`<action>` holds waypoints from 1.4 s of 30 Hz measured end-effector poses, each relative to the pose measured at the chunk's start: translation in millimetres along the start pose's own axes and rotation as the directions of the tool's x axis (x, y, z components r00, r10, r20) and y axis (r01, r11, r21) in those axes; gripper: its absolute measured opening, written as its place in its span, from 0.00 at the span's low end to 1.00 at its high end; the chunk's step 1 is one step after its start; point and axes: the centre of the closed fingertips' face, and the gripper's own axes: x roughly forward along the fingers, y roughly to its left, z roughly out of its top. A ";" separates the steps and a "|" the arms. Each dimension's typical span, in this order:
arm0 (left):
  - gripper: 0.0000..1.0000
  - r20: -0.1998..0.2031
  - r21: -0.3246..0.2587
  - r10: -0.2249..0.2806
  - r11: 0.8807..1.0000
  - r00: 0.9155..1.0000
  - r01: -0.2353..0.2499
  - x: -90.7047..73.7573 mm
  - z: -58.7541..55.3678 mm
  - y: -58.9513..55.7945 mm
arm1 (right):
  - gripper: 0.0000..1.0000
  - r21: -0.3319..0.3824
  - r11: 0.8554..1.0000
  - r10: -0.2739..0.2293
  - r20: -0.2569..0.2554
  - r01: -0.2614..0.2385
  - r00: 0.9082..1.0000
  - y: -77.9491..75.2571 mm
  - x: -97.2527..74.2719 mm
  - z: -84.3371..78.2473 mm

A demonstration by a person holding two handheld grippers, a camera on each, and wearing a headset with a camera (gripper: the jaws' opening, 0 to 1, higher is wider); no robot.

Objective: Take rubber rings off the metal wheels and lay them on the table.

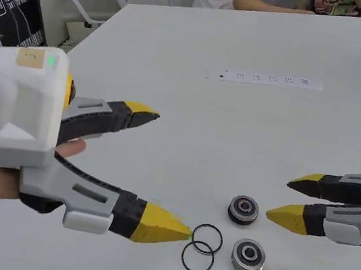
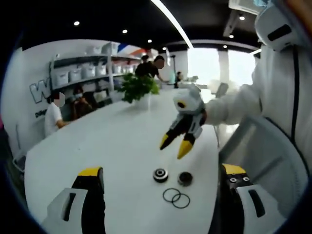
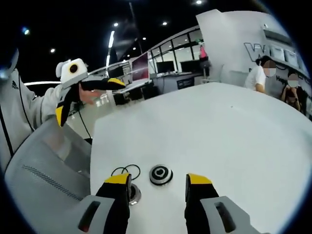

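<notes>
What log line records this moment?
left tool: open, empty | right tool: open, empty | rubber rings: two, overlapping, on table | metal wheels: two, alongside

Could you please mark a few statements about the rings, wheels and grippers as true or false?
1. Two rubber rings lie overlapping on the table. True.
2. The left gripper is shut on a ring. False: its jaws stand wide open and hold nothing.
3. Two metal wheels sit beside the rings. True.
4. One wheel is stacked on the other. False: they sit side by side, apart.
5. The right gripper is shut on a wheel. False: it is open and holds nothing.
</notes>
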 end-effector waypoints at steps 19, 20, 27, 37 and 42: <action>0.94 0.071 0.067 -0.090 0.994 0.993 0.086 69.0 19.9 13.3 | 0.42 -0.039 0.999 -0.005 0.014 0.006 1.000 -8.9 16.5 -13.7; 0.94 0.063 0.068 -0.095 0.994 0.994 0.090 73.9 16.9 13.9 | 0.41 -0.036 0.999 0.000 0.012 0.001 1.000 -9.0 18.2 -14.8; 0.88 0.001 0.042 -0.158 0.987 0.987 0.158 100.6 -7.9 8.3 | 0.34 -0.031 0.999 0.027 0.011 -0.026 1.000 -6.1 23.9 -18.4; 0.66 -0.026 -0.032 -0.167 0.986 0.986 0.166 125.0 -37.5 9.3 | 0.31 -0.016 0.999 0.041 -0.002 -0.041 0.999 -8.8 33.0 -22.6; 0.49 -0.057 -0.002 -0.153 0.988 0.987 0.153 132.6 -54.1 8.1 | 0.31 -0.017 0.999 0.050 -0.011 -0.050 0.999 -7.8 36.5 -25.9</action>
